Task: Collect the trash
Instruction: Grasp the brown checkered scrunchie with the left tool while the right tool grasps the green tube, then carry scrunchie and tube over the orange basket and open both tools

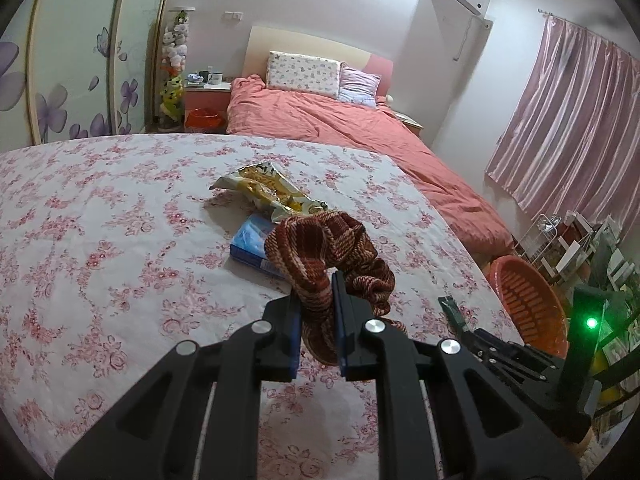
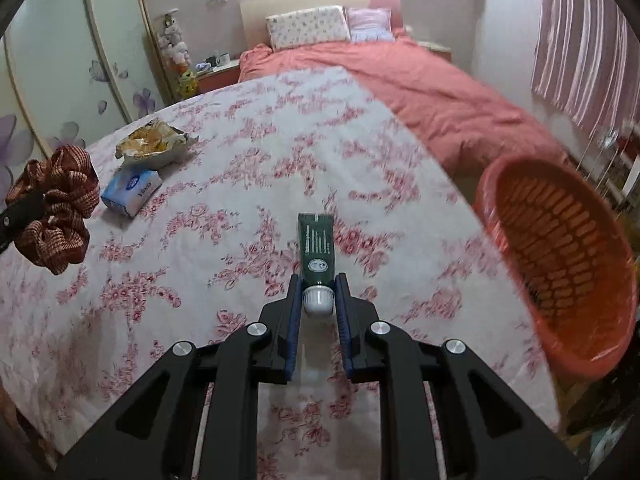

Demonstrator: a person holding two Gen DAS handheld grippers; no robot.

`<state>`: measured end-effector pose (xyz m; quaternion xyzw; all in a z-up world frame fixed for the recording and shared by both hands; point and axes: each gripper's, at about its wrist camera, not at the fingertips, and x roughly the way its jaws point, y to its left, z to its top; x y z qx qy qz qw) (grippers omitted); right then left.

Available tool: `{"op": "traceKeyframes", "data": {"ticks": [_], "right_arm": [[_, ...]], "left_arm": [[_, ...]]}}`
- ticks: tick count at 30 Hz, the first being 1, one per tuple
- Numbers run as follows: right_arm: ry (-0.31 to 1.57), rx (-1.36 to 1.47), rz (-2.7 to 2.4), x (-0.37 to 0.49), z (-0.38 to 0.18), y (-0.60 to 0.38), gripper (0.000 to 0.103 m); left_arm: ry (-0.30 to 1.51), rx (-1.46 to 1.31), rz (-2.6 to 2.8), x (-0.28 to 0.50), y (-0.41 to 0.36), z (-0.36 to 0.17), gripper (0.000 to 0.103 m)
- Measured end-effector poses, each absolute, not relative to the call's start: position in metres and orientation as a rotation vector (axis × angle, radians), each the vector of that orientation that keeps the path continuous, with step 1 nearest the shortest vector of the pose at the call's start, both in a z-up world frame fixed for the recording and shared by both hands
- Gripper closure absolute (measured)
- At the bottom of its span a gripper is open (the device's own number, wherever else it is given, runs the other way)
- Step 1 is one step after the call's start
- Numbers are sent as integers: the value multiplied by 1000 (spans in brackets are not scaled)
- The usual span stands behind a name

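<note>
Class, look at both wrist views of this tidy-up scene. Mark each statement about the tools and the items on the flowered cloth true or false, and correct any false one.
1. The left tool grips a striped scrunchie. True.
2. The right tool is empty. False: it holds a green tube at its white cap.
3. The orange basket sits on the table. False: it stands beside it.
4. A snack wrapper lies beside a blue tissue pack. True.

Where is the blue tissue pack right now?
In the right wrist view the tissue pack lies on the floral cloth at left, between the snack wrapper behind it and the scrunchie.
</note>
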<state>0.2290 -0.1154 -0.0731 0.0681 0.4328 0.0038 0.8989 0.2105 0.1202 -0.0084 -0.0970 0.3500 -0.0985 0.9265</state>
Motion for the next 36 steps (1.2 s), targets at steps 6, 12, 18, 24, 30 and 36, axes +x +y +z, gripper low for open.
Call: {"op": "traceKeyframes", "data": {"ticks": [6,12,18,24,30,36], "right_arm": [[912,155,-6,238,-77,-114,76],[904,75,-15,239,-81,-102,84],[836,121,8,227,-68,-112,84],[683,203,1,202,-25,-134,84],[528,232,-52,171,8,-157,84],[410,251,-152,148,27,-190,84]], "left_arm": [[719,-197,-202,210,120,-8,89],[730,-195,-204,210,118,-11,89],[727,-191,-222,209,112,-9,89],[720,-195,-261,206,99,-2,89],[705,-188,-326,201,74,7,89],[689,-178,-415,198,31,22,89]]}}
